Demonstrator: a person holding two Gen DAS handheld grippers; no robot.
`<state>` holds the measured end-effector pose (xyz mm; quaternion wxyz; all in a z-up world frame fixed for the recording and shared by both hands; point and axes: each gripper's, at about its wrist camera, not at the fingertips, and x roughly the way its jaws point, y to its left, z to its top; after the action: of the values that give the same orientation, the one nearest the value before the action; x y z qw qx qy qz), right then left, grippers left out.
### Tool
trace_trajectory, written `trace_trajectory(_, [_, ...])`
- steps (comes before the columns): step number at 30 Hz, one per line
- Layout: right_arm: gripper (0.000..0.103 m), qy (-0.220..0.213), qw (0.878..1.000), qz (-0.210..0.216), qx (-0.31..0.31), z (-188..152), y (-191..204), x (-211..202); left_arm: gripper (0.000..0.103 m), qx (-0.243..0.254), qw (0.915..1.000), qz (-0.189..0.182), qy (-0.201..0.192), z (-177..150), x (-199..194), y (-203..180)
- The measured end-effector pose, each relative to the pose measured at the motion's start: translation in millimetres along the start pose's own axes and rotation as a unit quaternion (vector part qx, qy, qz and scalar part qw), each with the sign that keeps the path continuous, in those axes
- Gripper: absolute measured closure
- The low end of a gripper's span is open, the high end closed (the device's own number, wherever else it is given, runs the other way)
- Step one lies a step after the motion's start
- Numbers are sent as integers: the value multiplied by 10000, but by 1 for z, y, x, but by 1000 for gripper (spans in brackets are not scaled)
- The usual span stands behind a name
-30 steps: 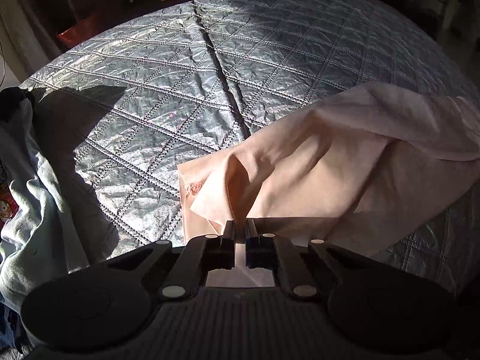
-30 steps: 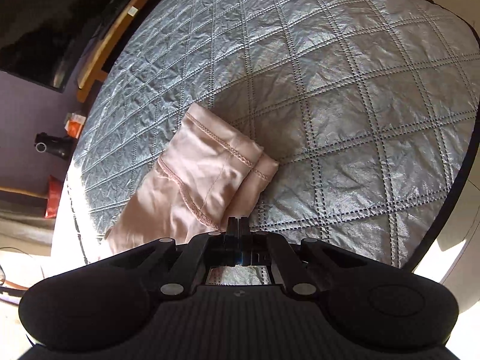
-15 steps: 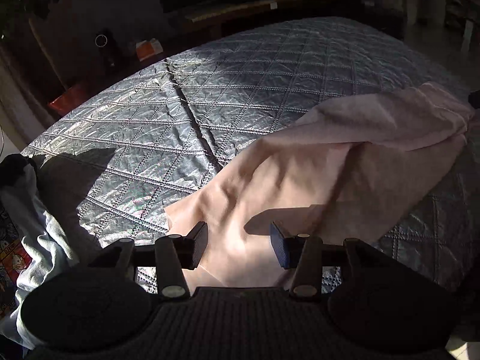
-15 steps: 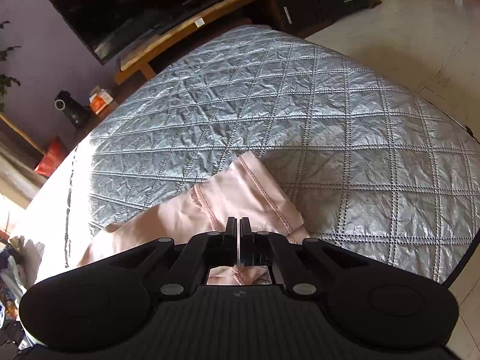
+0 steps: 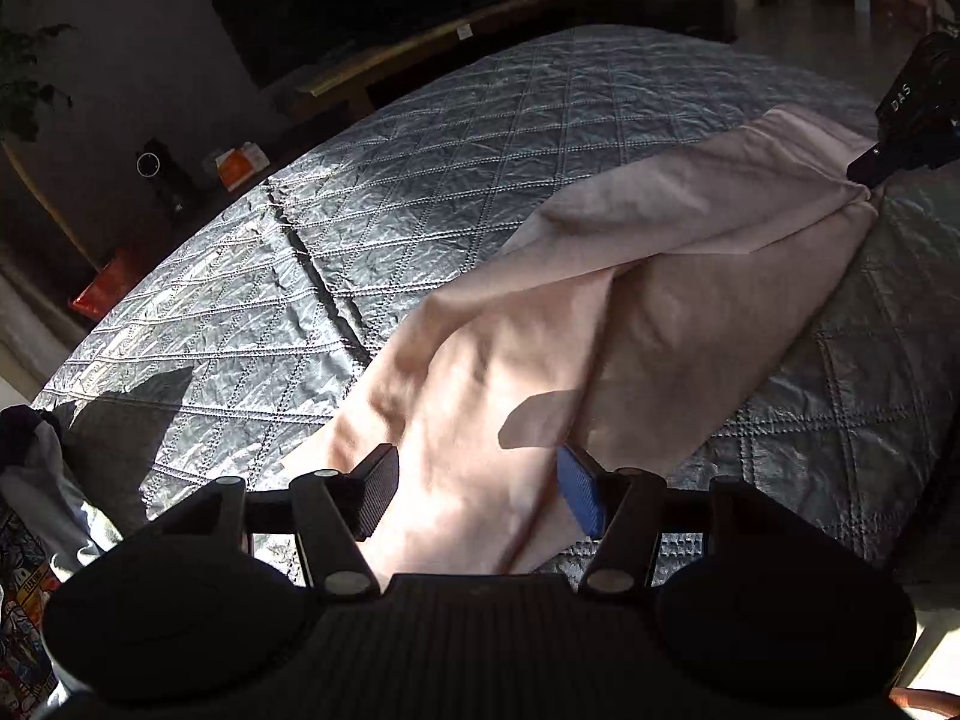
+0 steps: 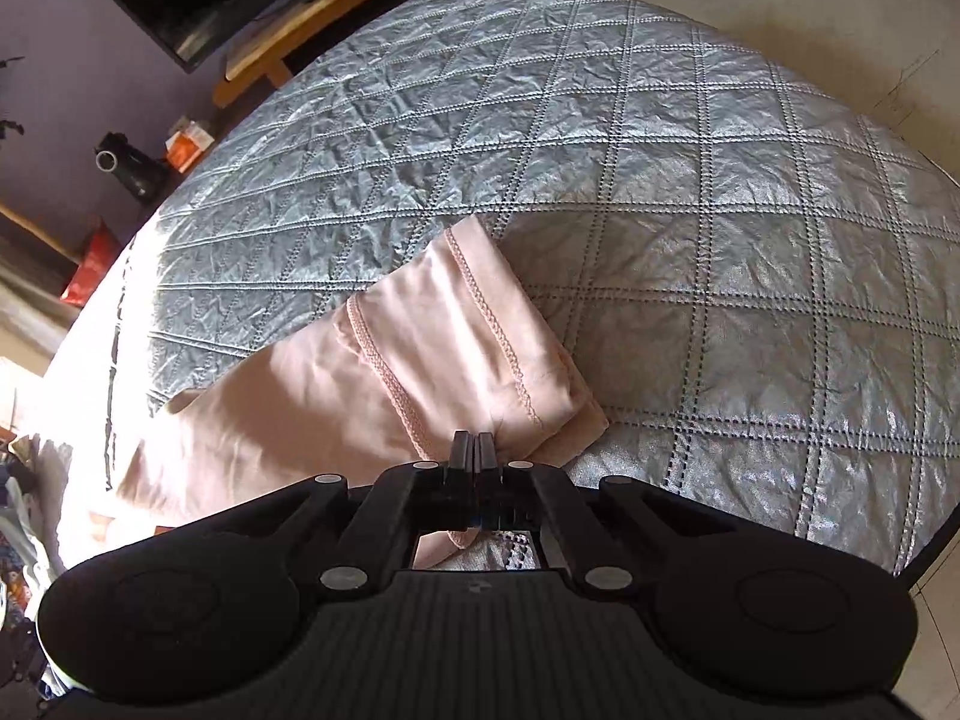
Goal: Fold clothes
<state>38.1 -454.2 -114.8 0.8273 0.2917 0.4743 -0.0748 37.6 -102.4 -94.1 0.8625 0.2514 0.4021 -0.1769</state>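
Note:
A pale pink garment (image 5: pixel 600 300) lies stretched across the grey quilted bed (image 5: pixel 420 180). My left gripper (image 5: pixel 477 492) is open and hovers over the garment's near end, which passes between the fingers without being pinched. My right gripper (image 6: pixel 474 450) is shut on the garment's hemmed end (image 6: pixel 456 348), which has two stitched hem lines. The right gripper also shows in the left wrist view (image 5: pixel 912 120), holding the far end slightly raised.
A pile of other clothes (image 5: pixel 42 510) lies at the bed's left edge. A dark TV on a wooden stand (image 6: pixel 288 18) stands beyond the bed, with small objects and an orange box (image 6: pixel 189 144) on the floor. Bare floor (image 6: pixel 840 12) lies to the right.
My left gripper has opened and let go of the garment's near end, then opened wider. My right gripper stays shut on the hemmed end and has tilted up, pulling the garment out longer.

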Motion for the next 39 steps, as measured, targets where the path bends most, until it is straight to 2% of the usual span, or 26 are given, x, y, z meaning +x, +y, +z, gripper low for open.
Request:
trace_trajectory(3, [103, 27, 10000, 41, 20, 1, -2, 1, 50, 126, 9994, -255, 193, -5, 5, -5])
trace_trajectory(6, [103, 44, 10000, 83, 16, 1, -3, 1, 47, 542, 9985, -71, 68, -7, 3, -14])
trace_trajectory(7, [103, 46, 10000, 82, 4, 1, -3, 1, 44, 543, 9985, -66, 76, -6, 3, -14])
trace_trajectory(9, [103, 51, 10000, 77, -23, 1, -3, 1, 46, 535, 9985, -71, 95, -5, 4, -13])
trace_trajectory(12, [103, 57, 9999, 69, -63, 1, -2, 0, 61, 393, 9985, -324, 190, -3, 4, -7])
trace_trajectory(14, [103, 61, 9999, 64, -90, 1, -2, 0, 75, 386, 9985, -324, 235, -3, 5, -5])
trace_trajectory(19, [103, 62, 9999, 55, -150, 1, -1, 1, 82, 380, 9984, -242, 330, -2, 8, 0])
trace_trajectory(23, [103, 64, 9998, 87, -147, 2, -2, 1, 96, 467, 9984, -177, 280, -3, 5, 0])
trace_trajectory(27, [103, 114, 9996, 238, 93, 4, -10, 2, 100, 524, 9985, -67, 108, -3, -2, 3])
trace_trajectory(30, [103, 139, 9996, 239, 38, 4, -9, 2, 101, 430, 9991, 38, -17, -2, -9, 14])
trace_trajectory(39, [103, 142, 9996, 217, -74, 5, -8, 3, 101, -328, 9984, 309, -337, -3, -39, 71])
